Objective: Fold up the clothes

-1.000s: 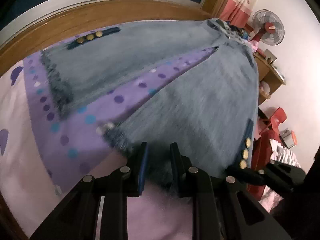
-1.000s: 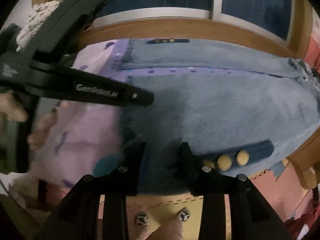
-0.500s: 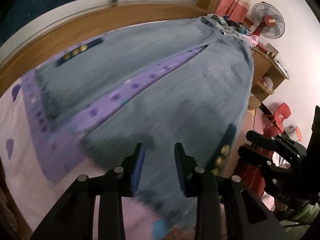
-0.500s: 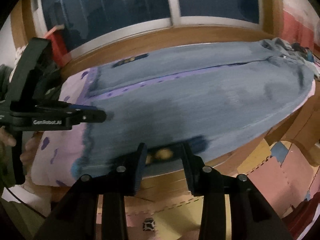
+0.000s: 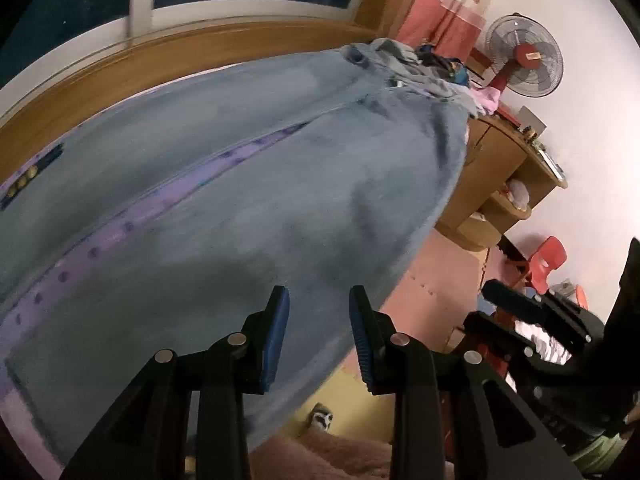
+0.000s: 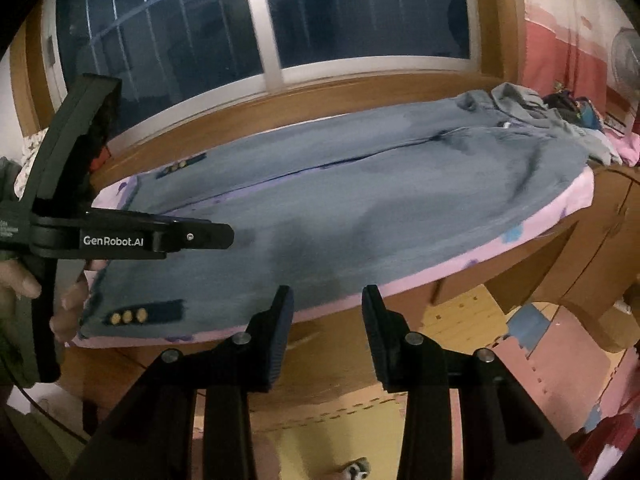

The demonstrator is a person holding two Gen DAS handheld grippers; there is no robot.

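Both tools (image 5: pixel 319 330) (image 6: pixel 326 332) seemingly empty above jeans (image 6: pixel 340 208).

Setting: a home bedroom at night — lived-in. Evidence: bed (image 6: pixel 560 208) with pink sheet printed in purple and blue dots, set against a wooden sill; large window (image 6: pixel 360 20) with white frame and dark panes; pink curtain (image 5: pixel 436 16); standing fan (image 5: pixel 524 62) with red hub; curved wooden shelf unit (image 5: pixel 508 184); small red plastic chair (image 5: pixel 550 258); floor (image 6: pixel 472 320) of interlocking foam mats in pink, yellow and blue — loose clothes heaped at the bed's far end
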